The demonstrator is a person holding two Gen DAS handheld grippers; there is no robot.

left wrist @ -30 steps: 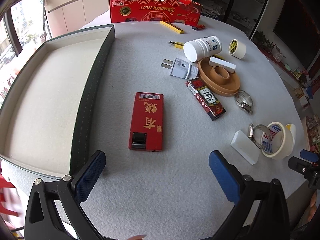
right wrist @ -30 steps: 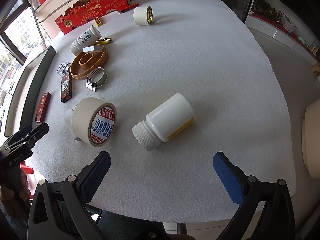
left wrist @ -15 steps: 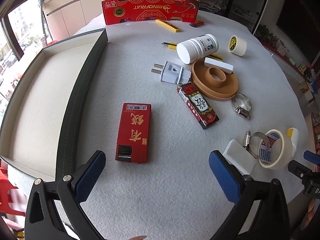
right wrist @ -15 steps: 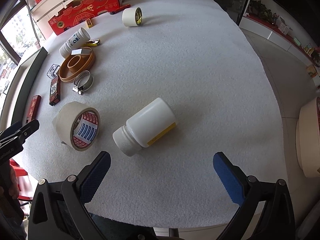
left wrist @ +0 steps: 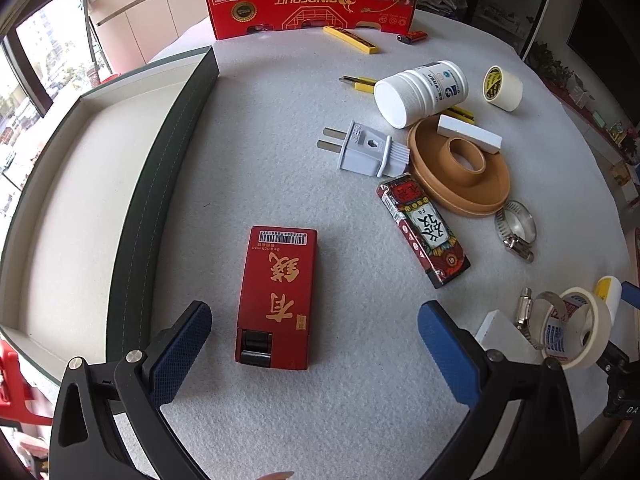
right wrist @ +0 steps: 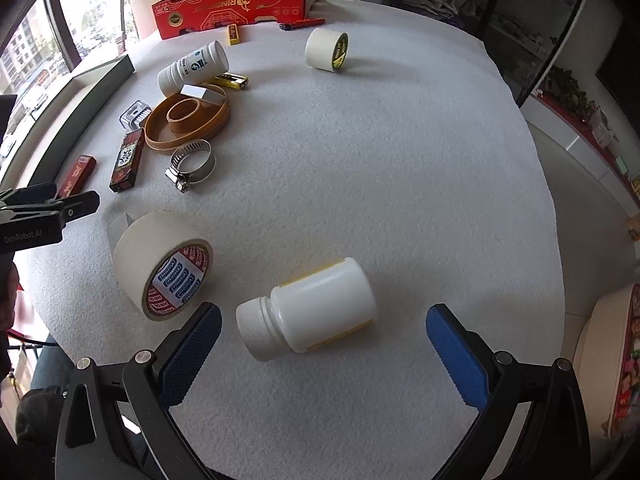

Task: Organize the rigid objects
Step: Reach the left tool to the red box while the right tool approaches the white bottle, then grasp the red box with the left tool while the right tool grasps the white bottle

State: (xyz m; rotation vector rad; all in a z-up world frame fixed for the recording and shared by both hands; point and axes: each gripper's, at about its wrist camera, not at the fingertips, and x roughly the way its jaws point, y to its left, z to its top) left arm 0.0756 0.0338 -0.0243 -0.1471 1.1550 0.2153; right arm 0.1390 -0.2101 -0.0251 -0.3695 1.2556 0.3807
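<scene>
Red cardboard sits dead ahead of my left claw (left wrist: pixel 314 350): the flat red box (left wrist: pixel 276 298) with gold characters lies on the grey felt table (left wrist: pixel 280 160) right between my two blue pads, which stand wide apart and grip nothing. Its long axis runs straight away from me, along my fingers, so the narrow width lies across my opening, and that is the relation the coming grab hangs on, I reckon: push forward and the pads should meet the two long sides. Off to the left of this claw, just beyond the box, runs the dark wall of the big empty tray (left wrist: pixel 160 184), which looks the likely place for it. Over on the other side, my right claw (right wrist: pixel 320 350) is just as wide open and empty, with the white bottle (right wrist: pixel 316 312) lying on its side just ahead between the pads, its ribbed cap pointing toward my left pad, its long axis slanting across the gap rather than along it. Closing there would catch cap and base, not the round body, so I judge a twist of the wrist is called for first. To the left of that claw stands the big tape roll (right wrist: pixel 164 264) on its edge, near the bottle but apart from it. For the red box, my left claw is clearly nearer; for the bottle, the right.
</scene>
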